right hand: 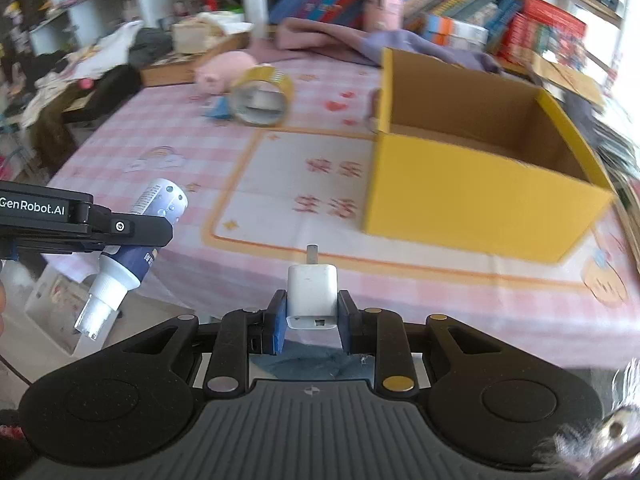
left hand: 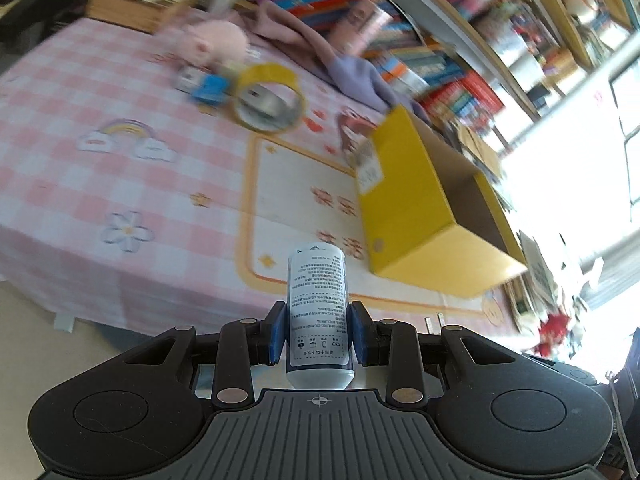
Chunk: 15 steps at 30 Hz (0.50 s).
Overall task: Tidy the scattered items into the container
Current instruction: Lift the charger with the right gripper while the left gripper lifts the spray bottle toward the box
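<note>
Spray bottle [left hand: 317, 308] is clamped in the left gripper [left hand: 319, 334], and a white charger plug [right hand: 312, 295] is clamped in the right gripper [right hand: 312, 326], both held off the table's near edge; the yellow cardboard box [right hand: 472, 196] stands open on the pink checked tablecloth [right hand: 168, 140] beyond.

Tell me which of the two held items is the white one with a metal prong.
The charger plug, clamped in the right claw. The left claw holds a blue-and-white bottle with printed text instead, a rounded tube with a nozzle.
</note>
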Available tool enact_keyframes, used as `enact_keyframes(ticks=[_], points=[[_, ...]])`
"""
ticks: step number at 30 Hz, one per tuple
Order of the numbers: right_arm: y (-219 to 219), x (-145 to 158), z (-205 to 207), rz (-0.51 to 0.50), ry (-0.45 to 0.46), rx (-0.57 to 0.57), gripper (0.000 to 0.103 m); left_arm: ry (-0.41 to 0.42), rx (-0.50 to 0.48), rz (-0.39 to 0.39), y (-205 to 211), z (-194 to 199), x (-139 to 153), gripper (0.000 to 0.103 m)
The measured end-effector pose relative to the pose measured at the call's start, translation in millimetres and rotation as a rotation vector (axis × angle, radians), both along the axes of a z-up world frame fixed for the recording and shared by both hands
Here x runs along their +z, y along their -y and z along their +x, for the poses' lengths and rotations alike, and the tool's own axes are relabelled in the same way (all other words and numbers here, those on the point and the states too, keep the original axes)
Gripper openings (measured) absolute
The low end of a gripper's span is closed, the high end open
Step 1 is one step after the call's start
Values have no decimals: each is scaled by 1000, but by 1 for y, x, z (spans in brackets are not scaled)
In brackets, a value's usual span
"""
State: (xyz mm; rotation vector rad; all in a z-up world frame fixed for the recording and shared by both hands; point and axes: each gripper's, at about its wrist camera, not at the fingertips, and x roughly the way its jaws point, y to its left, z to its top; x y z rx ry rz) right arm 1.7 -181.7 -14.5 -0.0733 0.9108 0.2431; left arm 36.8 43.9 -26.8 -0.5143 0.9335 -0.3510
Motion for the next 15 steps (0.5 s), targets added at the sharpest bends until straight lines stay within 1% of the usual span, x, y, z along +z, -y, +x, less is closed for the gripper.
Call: enact_keyframes(ticks=[6,15], points=[[27,3,-14,-4,19,-114,24,26,-111,-12,29,8,3,31],[50,6,-33,-7,38,-224,24,39,-212,-12,56,12,6,31]])
